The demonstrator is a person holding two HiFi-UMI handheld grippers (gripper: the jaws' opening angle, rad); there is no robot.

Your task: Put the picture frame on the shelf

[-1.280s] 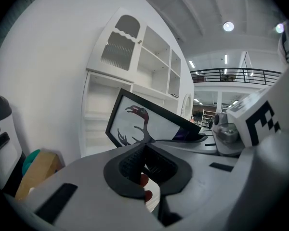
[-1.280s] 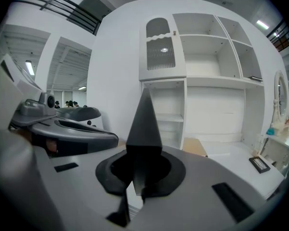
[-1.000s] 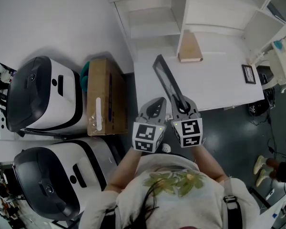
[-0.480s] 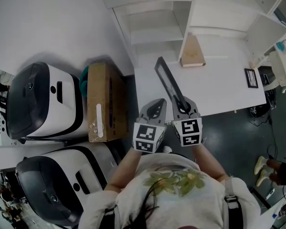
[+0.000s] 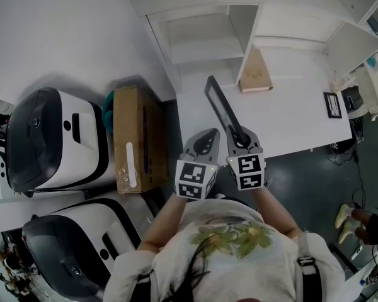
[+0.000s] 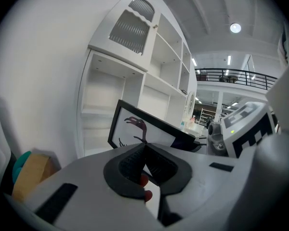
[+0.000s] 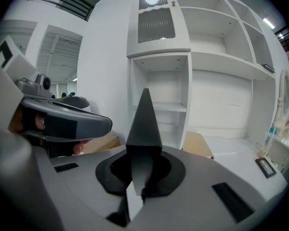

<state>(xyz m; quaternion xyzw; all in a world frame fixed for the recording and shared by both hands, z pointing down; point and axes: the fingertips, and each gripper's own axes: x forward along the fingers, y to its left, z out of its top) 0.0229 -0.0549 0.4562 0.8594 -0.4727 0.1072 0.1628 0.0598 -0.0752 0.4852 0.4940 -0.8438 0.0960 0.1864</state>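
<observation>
The picture frame [image 5: 222, 106] is black and thin, seen edge-on in the head view, slanting up and left from my right gripper [image 5: 238, 134]. That gripper [image 7: 143, 165] is shut on the frame's lower edge [image 7: 144, 124], which points at the white shelf unit [image 7: 159, 107]. The frame's face [image 6: 144, 129] shows a bird drawing on white. My left gripper [image 5: 205, 141] hangs beside the right one with its jaws [image 6: 144, 150] shut and nothing between them. The shelf unit [image 5: 205, 39] stands ahead, at the back of a white desk [image 5: 290, 121].
A brown board [image 5: 254, 72] leans at the shelf's foot. A small dark frame [image 5: 332, 104] lies at the desk's right end. Left of the desk sit a cardboard box [image 5: 132, 137] and two white-and-black machines [image 5: 50, 134] [image 5: 75, 244]. Dark floor lies to the right.
Both grippers and the held frame keep their places in the head view. The shelf and the desk have slid slightly down in it.
</observation>
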